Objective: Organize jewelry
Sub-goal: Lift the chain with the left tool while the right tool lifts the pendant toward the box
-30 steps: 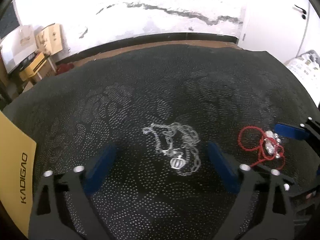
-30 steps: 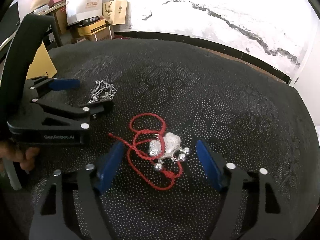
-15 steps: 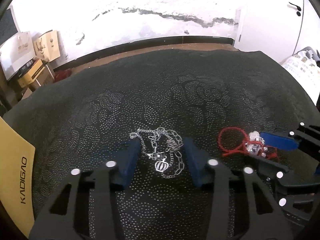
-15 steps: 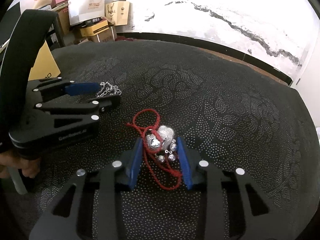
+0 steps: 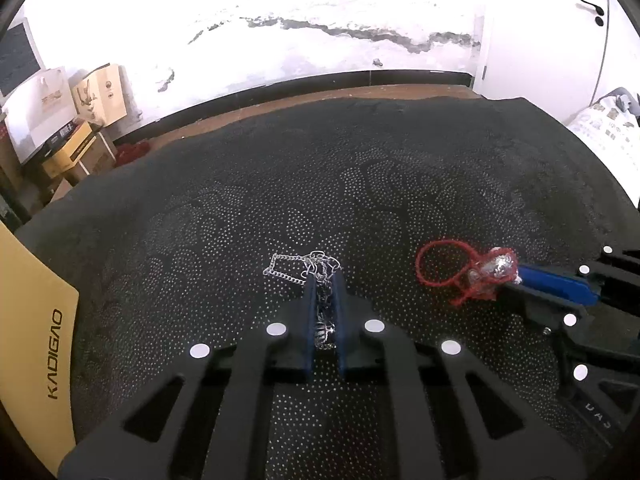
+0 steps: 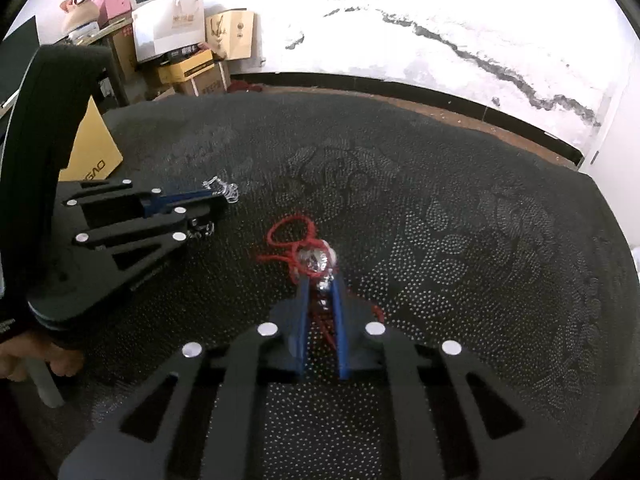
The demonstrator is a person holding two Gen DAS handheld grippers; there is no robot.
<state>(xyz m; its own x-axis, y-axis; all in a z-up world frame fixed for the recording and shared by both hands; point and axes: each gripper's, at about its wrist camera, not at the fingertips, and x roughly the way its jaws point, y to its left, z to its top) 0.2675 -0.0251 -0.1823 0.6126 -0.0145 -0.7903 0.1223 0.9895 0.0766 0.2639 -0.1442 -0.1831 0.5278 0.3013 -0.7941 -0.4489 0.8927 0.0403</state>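
A silver chain necklace (image 5: 304,266) with a small pendant lies on the black dotted cloth (image 5: 360,184). My left gripper (image 5: 324,280) is shut on it, with chain loops spilling out ahead of the blue pads. It also shows in the right wrist view (image 6: 222,192), held by the left gripper (image 6: 208,200). A red cord bracelet (image 6: 292,236) with silver charms (image 6: 316,260) sits in my right gripper (image 6: 320,284), which is shut on it. In the left wrist view the red cord bracelet (image 5: 440,264) hangs from the right gripper (image 5: 516,276).
A yellow box (image 5: 28,320) printed KADIGAO stands at the cloth's left edge, also in the right wrist view (image 6: 94,152). Cardboard boxes and bags (image 6: 192,52) are stacked on the floor by the white wall beyond the table.
Both grippers went from wide open around their pieces to shut on them. The chain and the red cord bunched up between the pads.
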